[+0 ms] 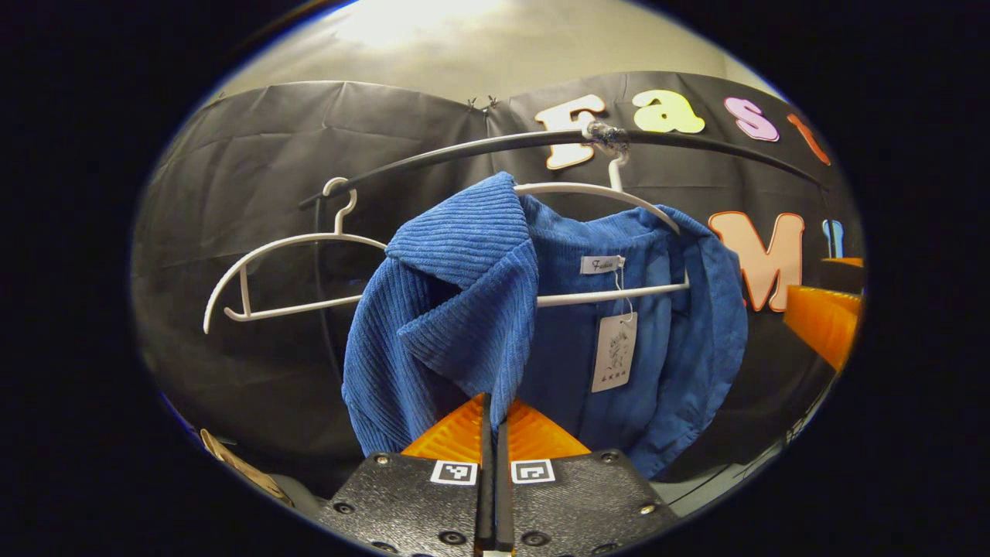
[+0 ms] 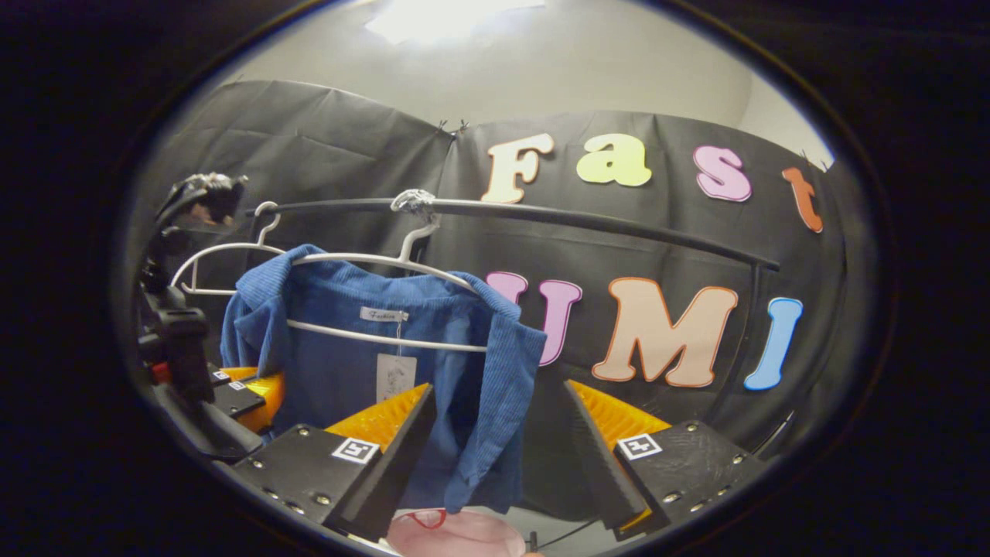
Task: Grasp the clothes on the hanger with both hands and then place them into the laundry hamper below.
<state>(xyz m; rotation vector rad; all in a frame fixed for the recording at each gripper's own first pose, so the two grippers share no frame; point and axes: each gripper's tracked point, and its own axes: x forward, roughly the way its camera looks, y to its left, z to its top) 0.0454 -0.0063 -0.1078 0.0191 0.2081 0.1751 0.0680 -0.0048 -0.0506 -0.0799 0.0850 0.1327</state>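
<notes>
While the jacket hangs in front of me, nearest things first.
Left tool (image 1: 492, 422): fingers pressed together; the blue jacket (image 1: 464, 309) has its near front edge at the tips, and I think a fold is pinched, though I can't see it between them.
Right tool (image 2: 495, 433): spread wide, the jacket's other front panel hanging in the gap, untouched.
Handling: soft ribbed cloth, light, limp; it should bunch and sag, so I'd take thick folds at both fronts near the collar.
Hanger (image 1: 603, 189): white, carrying the jacket on the black rail (image 1: 464, 151).
Left gripper view adds: an empty hanger (image 1: 294, 244) beside it.
Right gripper view adds: something pink (image 2: 456, 534) below, possibly the hamper.
</notes>
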